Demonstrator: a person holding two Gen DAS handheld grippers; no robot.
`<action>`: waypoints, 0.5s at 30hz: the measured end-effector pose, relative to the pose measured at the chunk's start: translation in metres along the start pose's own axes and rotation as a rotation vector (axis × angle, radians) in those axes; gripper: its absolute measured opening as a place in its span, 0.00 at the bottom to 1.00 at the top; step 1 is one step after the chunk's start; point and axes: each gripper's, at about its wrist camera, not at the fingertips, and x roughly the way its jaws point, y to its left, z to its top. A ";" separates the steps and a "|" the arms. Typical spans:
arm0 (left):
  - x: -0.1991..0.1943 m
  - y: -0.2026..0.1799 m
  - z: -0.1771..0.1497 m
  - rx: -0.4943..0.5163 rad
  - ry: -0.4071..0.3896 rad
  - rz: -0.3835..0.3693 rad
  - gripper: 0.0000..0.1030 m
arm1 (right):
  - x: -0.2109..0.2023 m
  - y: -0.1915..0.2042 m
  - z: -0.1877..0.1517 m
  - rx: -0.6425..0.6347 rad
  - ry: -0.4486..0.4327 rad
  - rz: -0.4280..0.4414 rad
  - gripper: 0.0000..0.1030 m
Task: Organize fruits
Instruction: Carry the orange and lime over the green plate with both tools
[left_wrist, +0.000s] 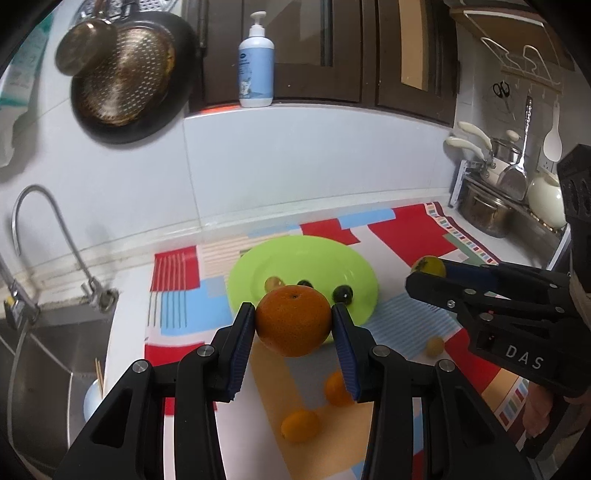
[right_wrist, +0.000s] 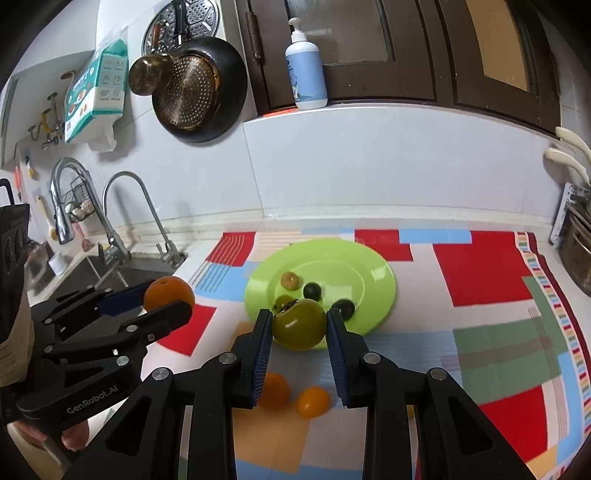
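Left gripper (left_wrist: 294, 321), jaws clamped on a large orange (left_wrist: 293, 321), held in the air above the patterned cloth (left_wrist: 413, 229) on the counter. Right gripper (right_wrist: 299, 325), jaws pressed tight against a yellow-green persimmon (right_wrist: 298, 325), raised beside the green plate (right_wrist: 376, 273). The plate carries small fruits; two small oranges (right_wrist: 313, 401) lie on the cloth below.

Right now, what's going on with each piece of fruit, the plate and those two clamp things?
Left gripper: shut on the orange, held above the cloth.
Right gripper: shut on the green-yellow fruit.
Green plate: flat on the cloth, holding several small fruits.
Two small oranges: loose on the cloth, not on the plate.
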 end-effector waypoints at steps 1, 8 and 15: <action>0.003 0.001 0.005 0.001 0.005 -0.004 0.40 | 0.002 -0.002 0.004 0.000 0.001 0.003 0.30; 0.029 0.006 0.036 0.003 0.030 -0.038 0.40 | 0.023 -0.013 0.034 -0.014 -0.002 0.010 0.30; 0.063 0.013 0.063 0.005 0.073 -0.072 0.40 | 0.048 -0.025 0.058 -0.031 0.027 0.007 0.30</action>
